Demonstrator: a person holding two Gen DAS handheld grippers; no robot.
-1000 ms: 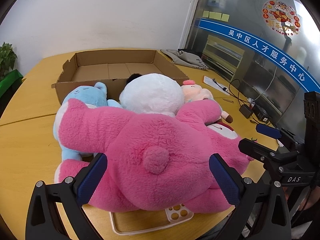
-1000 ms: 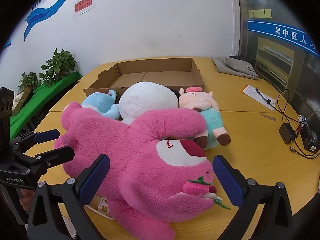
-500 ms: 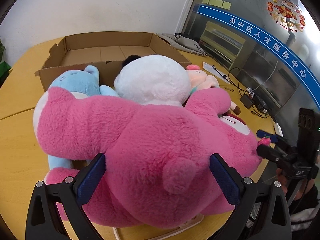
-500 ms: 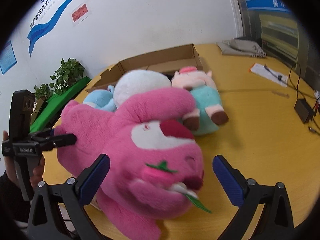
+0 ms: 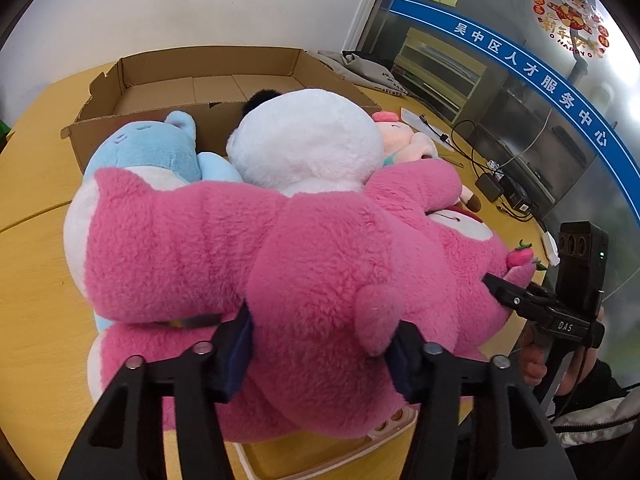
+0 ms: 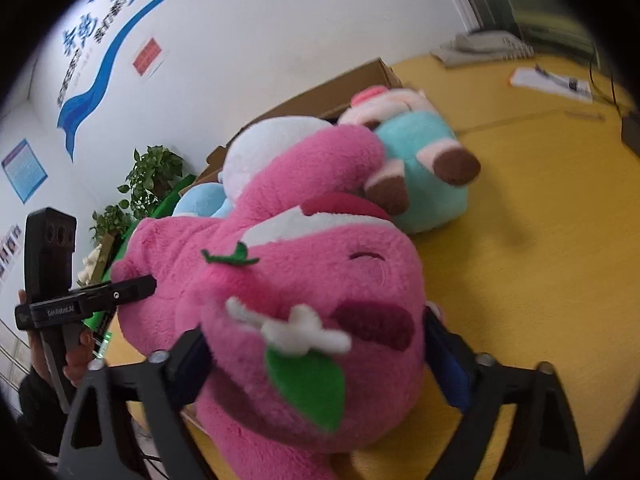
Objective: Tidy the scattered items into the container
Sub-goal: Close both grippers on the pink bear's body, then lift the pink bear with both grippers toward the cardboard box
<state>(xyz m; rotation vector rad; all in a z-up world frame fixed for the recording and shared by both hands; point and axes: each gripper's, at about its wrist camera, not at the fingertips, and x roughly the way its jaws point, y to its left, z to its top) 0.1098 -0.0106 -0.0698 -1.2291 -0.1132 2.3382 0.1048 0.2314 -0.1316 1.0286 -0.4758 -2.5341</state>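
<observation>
A big pink plush bear (image 5: 304, 264) lies across the yellow table in front of an open cardboard box (image 5: 208, 80). My left gripper (image 5: 320, 344) is shut on the bear's rear, near its tail. My right gripper (image 6: 316, 360) is shut on the bear's head (image 6: 320, 292), which fills the right wrist view. A white plush (image 5: 308, 144), a light blue plush (image 5: 148, 148) and a pink and teal pig plush (image 6: 416, 168) lie between the bear and the box.
A white tray (image 5: 360, 448) lies under the bear at the table's near edge. Cables and a power adapter (image 5: 490, 186) and papers (image 6: 552, 82) lie on the table to the right. Potted plants (image 6: 152, 176) stand to the left.
Both grippers moved in and closed on the pink bear, left on its rear, right on its head. The bear's head end has turned and lifted toward the right camera.
</observation>
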